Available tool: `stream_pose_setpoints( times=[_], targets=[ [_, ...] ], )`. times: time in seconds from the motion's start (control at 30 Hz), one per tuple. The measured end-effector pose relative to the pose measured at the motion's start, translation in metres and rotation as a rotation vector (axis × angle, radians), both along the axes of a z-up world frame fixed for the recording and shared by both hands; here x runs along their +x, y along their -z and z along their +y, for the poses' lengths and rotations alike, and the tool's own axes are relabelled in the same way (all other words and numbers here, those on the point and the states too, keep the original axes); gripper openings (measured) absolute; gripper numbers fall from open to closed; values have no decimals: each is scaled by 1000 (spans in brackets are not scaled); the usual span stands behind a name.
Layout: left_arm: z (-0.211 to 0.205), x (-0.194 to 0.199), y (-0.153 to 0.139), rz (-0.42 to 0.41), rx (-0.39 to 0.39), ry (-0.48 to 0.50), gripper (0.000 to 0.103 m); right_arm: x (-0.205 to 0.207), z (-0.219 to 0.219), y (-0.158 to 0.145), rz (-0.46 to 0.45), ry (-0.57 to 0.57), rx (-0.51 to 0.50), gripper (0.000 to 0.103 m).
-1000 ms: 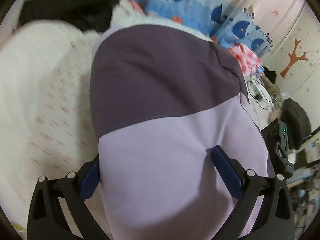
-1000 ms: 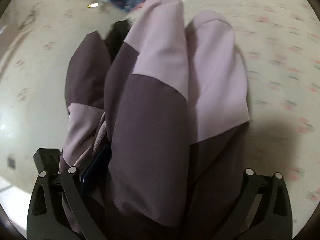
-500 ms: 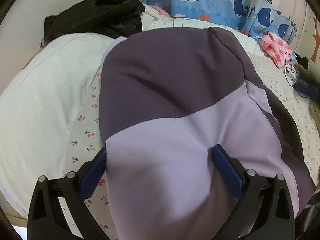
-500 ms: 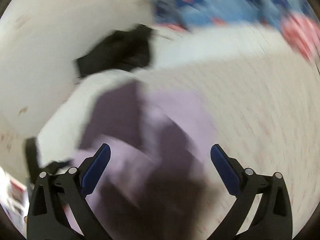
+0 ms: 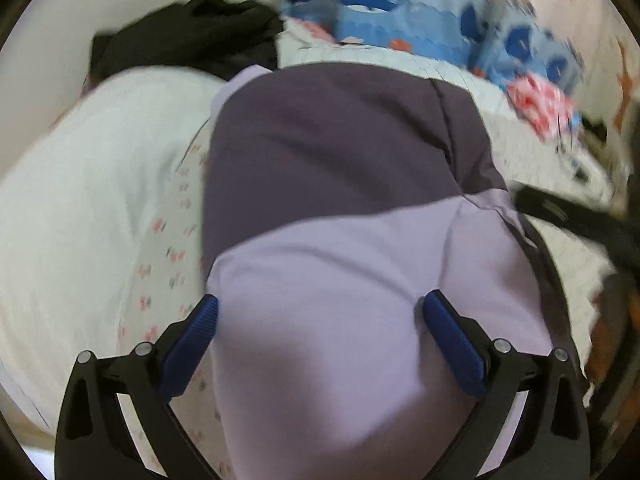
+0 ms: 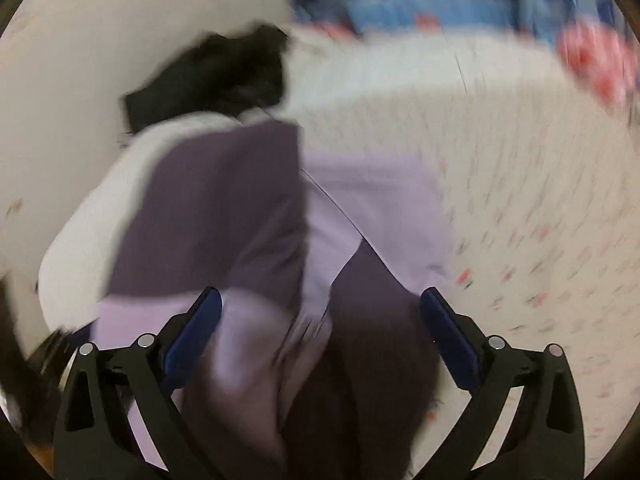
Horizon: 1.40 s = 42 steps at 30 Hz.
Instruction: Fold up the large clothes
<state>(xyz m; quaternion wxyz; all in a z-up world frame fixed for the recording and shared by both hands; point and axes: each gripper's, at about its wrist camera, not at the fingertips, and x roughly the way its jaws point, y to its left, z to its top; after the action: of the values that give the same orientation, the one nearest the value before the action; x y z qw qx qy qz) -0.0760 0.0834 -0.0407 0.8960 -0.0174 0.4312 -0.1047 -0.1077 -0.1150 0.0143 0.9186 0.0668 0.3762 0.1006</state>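
Here, the left tongs [image 5: 320,320] are spread wide, and nothing is pinched between the blue pads [image 5: 452,344]. The garment [image 5: 340,240] lies right in front of them on the bed [image 5: 80,200]. Its light purple part fills the gap between the two fingers and hides part of the left pad. Its dark purple part lies farther away, toward the wall. A seam runs between the two colours.

The right tongs [image 6: 320,320] are spread wide too, with nothing held. In the right view the garment [image 6: 280,240] lies bunched between and in front of the fingers, with folds of dark and light purple side by side. This view is very blurry, so small things are hard to tell.

To the left of the garment is a white quilt [image 5: 60,220]. The sheet [image 5: 168,260] under the garment is pale with little red and green marks. Past the far end of the garment lies a heap of black clothes [image 5: 188,40] near the wall. Next to it is a blue whale cloth [image 5: 400,12]. A pink and red cloth [image 5: 540,104] lies to the right of that. At the right edge of the left view, a black thing [image 5: 568,216] sticks in, too blurry to name.
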Motion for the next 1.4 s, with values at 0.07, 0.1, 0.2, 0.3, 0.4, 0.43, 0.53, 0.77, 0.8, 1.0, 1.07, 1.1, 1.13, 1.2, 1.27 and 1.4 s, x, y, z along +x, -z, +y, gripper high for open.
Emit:
stream_pose_setpoints(
  times=[0.07, 0.1, 0.2, 0.3, 0.4, 0.43, 0.53, 0.77, 0.8, 1.0, 1.07, 1.1, 1.13, 1.2, 1.27, 1.4],
  targets=[
    [10, -6, 2, 16, -46, -10, 98, -25, 7, 21, 48, -7, -65, 96],
    [13, -6, 7, 26, -66, -16, 98, -28, 14, 46, 103, -19, -99, 96],
    [6, -5, 24, 61, -41, -6, 98, -22, -7, 81, 177, -10, 61, 96],
    [9, -16, 11, 102, -79, -37, 98, -32, -6, 51, 183, 1, -4, 96],
    [10, -47, -8, 47, 9, -45, 97, -72, 12, 23, 116, -31, -89, 96],
    [9, -59, -13, 23, 46, -46, 97, -85, 15, 20, 101, -36, -100, 96],
    [7, -88, -21, 8, 100, -51, 97, -121, 10, 17, 100, -39, -112, 96],
    [14, -130, -43, -46, 106, -95, 97, -155, 27, -4, 120, 36, -139, 96],
    [16, -135, -46, -50, 108, -97, 97, -152, 25, -5, 112, 43, -144, 96],
    [14, -152, -59, -72, 147, -85, 97, -185, 38, -21, 59, 63, -216, 96],
    [13, -161, -61, -79, 146, -75, 97, -192, 43, -21, 71, 44, -231, 96],
    [13, -164, -62, -79, 140, -69, 97, -196, 43, -22, 57, 31, -211, 96],
    [12, -168, -61, -76, 134, -67, 97, -198, 43, -23, 52, 31, -206, 96],
    [11, -172, -62, -77, 133, -63, 97, -205, 47, -27, 42, 37, -218, 96],
    [9, -177, -62, -81, 141, -68, 97, -208, 52, -29, 41, 51, -254, 96],
    [7, -185, -63, -81, 163, -84, 97, -209, 59, -28, 48, 52, -280, 96]
  ],
)
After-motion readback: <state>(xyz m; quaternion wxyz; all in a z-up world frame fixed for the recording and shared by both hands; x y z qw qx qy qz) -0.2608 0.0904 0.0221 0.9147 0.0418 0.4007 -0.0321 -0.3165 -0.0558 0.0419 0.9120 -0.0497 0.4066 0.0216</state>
